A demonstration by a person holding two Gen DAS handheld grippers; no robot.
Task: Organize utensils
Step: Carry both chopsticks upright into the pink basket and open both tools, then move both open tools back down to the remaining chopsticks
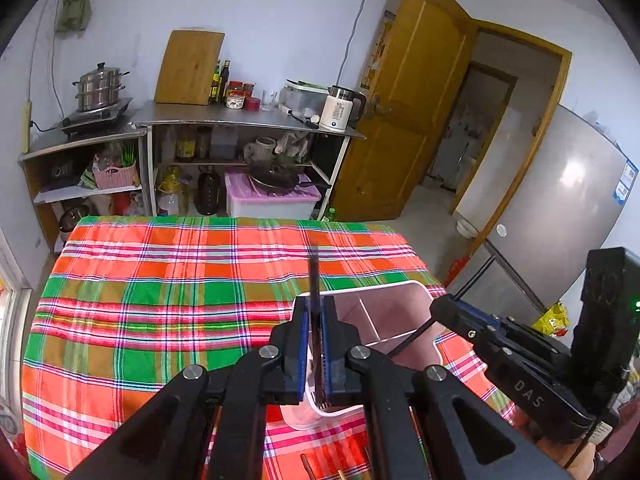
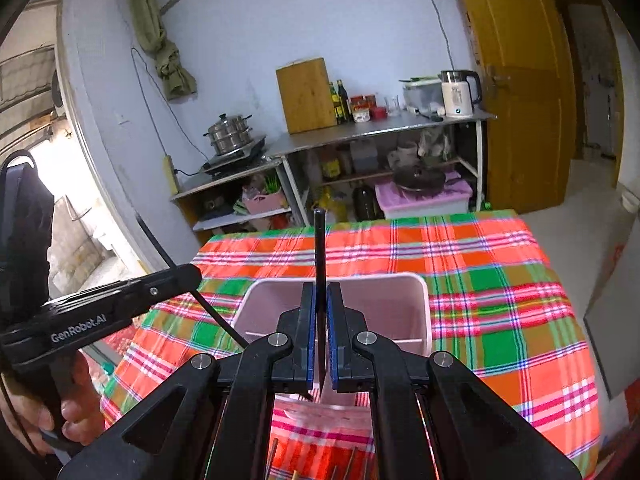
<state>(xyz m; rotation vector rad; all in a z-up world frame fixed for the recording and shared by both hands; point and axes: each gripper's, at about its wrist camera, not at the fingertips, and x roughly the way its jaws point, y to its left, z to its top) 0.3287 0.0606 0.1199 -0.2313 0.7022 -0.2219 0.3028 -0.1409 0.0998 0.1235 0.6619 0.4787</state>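
Both grippers clamp dark chopsticks above pink divided holder (image 2: 392, 304).

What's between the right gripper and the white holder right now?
Nothing on the cloth. In the right wrist view, the right gripper hangs directly over the white holder, and only the black chopstick pinched in its jaws spans the gap.

My left gripper (image 1: 316, 354) and my right gripper (image 2: 321, 346) are both pinched tight, each clamping a thin dark stick, tips angled toward each other.
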